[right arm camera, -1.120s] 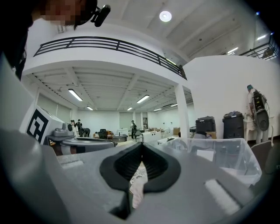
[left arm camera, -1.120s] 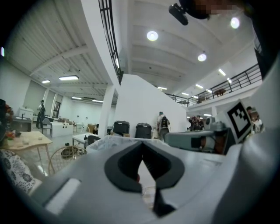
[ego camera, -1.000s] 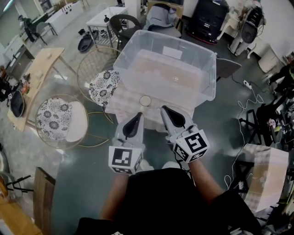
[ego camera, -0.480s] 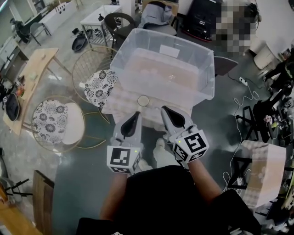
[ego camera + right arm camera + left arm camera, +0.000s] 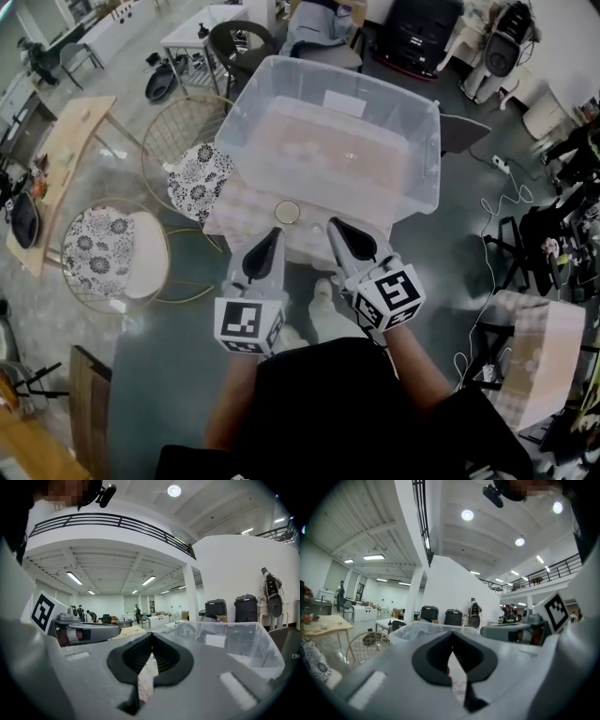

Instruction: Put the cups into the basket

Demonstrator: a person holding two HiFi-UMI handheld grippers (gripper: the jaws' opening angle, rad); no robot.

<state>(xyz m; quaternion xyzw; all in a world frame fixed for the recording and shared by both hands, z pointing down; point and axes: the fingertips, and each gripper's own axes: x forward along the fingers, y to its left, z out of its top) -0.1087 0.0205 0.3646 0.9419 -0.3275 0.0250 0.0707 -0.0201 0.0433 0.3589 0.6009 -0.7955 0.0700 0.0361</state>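
Small checked table (image 5: 242,212) with clear plastic basket (image 5: 424,173) and one cup (image 5: 287,212) directly on top.

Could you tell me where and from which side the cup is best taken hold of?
Probably its wall below the rim, one jaw either side, coming from the near side. The cup stands upright, mouth up, alone on the table near its front edge, with the bin behind it; the left tool, shut now, must open first.

One pale cup (image 5: 287,212) stands upright, mouth open, on the tabletop (image 5: 234,202), just near of the clear, lidless basket (image 5: 424,173).
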